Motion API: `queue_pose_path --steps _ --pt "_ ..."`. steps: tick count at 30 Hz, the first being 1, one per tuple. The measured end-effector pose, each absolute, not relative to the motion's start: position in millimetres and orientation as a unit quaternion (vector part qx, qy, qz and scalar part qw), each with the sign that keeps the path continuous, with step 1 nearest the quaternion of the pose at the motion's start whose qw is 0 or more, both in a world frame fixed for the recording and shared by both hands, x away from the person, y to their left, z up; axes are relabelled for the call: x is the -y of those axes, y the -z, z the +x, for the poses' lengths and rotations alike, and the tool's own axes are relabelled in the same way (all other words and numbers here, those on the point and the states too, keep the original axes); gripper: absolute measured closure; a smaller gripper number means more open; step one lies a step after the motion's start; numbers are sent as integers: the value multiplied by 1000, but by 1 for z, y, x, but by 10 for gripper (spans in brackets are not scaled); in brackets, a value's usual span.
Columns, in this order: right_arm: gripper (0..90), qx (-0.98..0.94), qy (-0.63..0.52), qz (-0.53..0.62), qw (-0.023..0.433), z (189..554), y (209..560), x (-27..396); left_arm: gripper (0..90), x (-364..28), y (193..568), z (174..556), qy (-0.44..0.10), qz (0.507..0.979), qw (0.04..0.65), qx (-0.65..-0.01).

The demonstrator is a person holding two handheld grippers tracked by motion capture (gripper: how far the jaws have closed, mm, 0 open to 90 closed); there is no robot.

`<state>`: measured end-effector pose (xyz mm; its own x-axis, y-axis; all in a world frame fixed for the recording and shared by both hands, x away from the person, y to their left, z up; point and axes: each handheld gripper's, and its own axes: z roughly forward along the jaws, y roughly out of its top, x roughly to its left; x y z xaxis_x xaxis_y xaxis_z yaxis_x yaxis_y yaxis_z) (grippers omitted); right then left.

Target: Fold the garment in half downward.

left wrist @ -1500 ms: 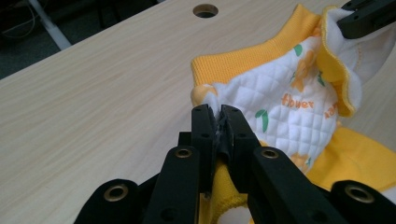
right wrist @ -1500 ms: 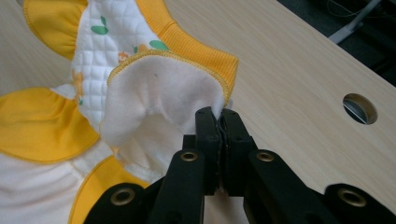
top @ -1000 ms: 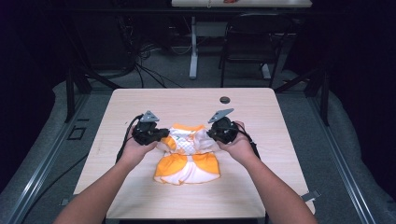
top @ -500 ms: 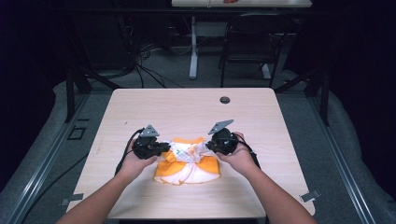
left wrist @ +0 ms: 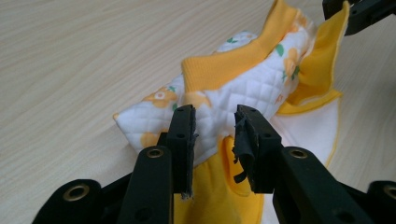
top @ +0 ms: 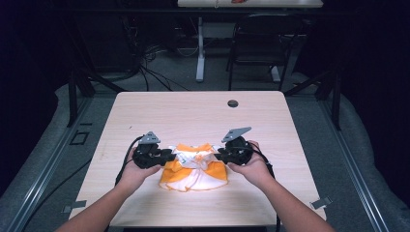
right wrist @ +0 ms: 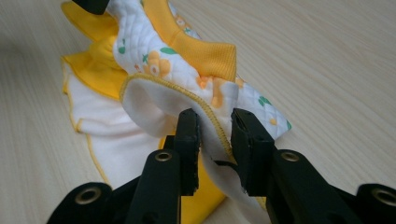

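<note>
— On the near half of our pale wood-grain desk [top: 193,108] lies the little garment [top: 194,166], between our two hands. We see no box or basket on the top, just a small dark round spot [top: 232,103] near the far edge.

— How does the garment look to us?

— Folded into a rumpled bundle. Bright orange-yellow panels, a white quilted part printed with small orange flowers and green leaves, a ribbed orange band along one edge, and a plain white lining with yellow stitched hems spreading flat on the desk toward us.

— And the cloth itself?

— Soft and padded where the diamond quilting runs, smoother on the yellow knit. The bundle stands up in a ridge between the grippers and sags flat below it.

— Our left gripper [left wrist: 215,126]?

— Its jaws have just been opening. They stand apart now, released, with the quilted end of the garment lying between and just past the tips; the pads are not pressing on it.

— Our right gripper [right wrist: 215,128]?

— Same story: jaws have just been opening, set apart, with the stitched white edge of an opening in the cloth draped between them, loose and unclamped. Black plastic jaws, worn dark pads, brass-coloured pins at the joints.
</note>
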<state>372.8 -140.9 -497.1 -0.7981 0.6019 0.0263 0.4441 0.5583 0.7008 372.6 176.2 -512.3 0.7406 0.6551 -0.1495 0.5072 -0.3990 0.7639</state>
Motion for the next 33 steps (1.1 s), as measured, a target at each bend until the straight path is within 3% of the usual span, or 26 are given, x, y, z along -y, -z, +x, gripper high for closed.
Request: queue_pose_path --steps 7,15,20,33 --pt "702 -868 -378 309 94 376 493 140 750 -178 508 381 -89 822 421 -373" --pt "689 -868 -380 308 91 372 491 143 893 -178 515 390 -91 819 407 -395" --pt "860 -860 -383 316 114 374 486 144 900 -173 517 388 -78 820 409 -393" --pt "884 -885 -355 287 90 358 507 123 900 -163 524 355 -43 838 410 -357"
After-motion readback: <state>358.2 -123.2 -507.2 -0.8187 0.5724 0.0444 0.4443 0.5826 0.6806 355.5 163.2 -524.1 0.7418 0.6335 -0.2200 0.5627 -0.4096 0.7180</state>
